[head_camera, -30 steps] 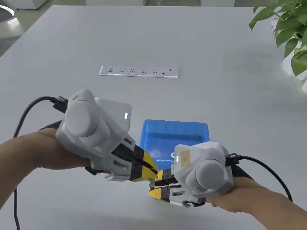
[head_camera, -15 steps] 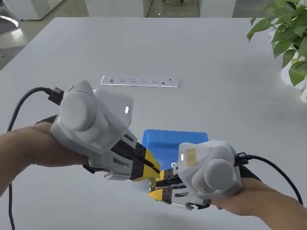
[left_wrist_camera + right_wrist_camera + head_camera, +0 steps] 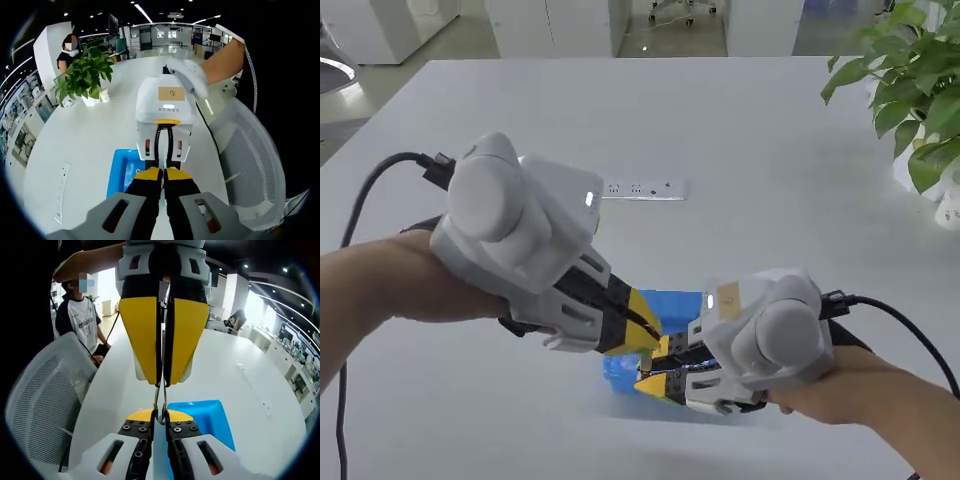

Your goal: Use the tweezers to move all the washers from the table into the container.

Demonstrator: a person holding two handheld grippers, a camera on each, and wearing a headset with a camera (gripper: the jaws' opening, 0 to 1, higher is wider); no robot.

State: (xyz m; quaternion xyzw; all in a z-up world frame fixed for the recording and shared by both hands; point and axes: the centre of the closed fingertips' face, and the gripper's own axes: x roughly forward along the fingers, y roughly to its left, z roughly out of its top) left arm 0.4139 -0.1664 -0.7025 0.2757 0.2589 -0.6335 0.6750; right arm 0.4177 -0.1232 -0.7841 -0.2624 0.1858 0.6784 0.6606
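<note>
Currently left gripper [image 3: 646, 343] and right gripper [image 3: 652, 386] meet tip to tip. Both jaw pairs are narrow, pinching the thin metal tweezers [image 3: 161, 390], just above the blue container [image 3: 620, 370] on the near table [image 3: 770, 180].

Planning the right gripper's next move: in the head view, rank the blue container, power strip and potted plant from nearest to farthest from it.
From the right gripper:
1. The blue container, directly beneath the jaws.
2. The power strip, farther out on the table, mid-table.
3. The potted plant, far right, by the table's edge.
</note>
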